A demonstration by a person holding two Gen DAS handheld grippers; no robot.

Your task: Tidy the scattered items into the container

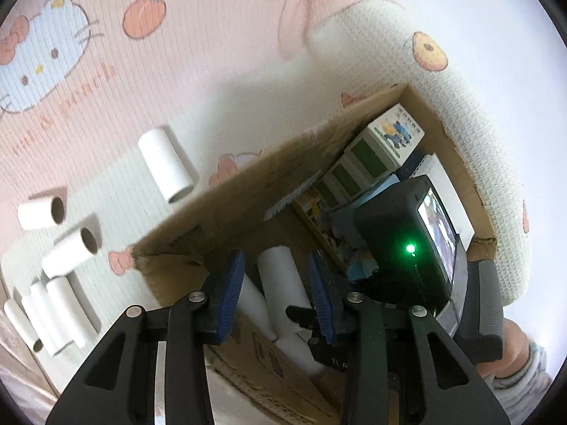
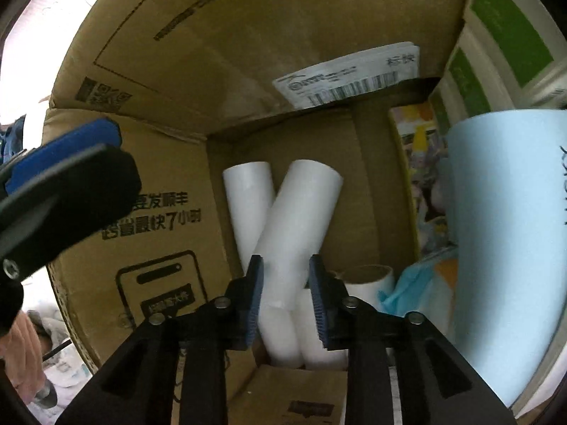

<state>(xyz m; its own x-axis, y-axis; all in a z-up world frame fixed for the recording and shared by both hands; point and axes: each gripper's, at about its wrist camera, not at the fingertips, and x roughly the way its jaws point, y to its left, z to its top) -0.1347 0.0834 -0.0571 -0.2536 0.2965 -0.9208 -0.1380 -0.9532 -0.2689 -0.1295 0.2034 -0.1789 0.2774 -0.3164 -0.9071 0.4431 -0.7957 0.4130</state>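
A brown cardboard box (image 1: 248, 191) stands on the pink patterned mat; its inside wall shows in the right wrist view (image 2: 248, 53). Several white paper rolls (image 2: 280, 219) lie in its corner. My right gripper (image 2: 285, 297) is inside the box, its blue pads on either side of a white roll that leans on the others; a small gap shows at each pad. My left gripper (image 1: 276, 294) is open and empty above the box edge, over a roll (image 1: 283, 276) inside. Several more white rolls (image 1: 164, 166) lie scattered on the mat to the left.
Green and white cartons (image 1: 379, 148) and a light blue item (image 2: 503, 248) fill the box's right side. The right gripper's black body with a green light (image 1: 411, 248) is beside my left gripper. A white quilted cushion (image 1: 478, 141) borders the box.
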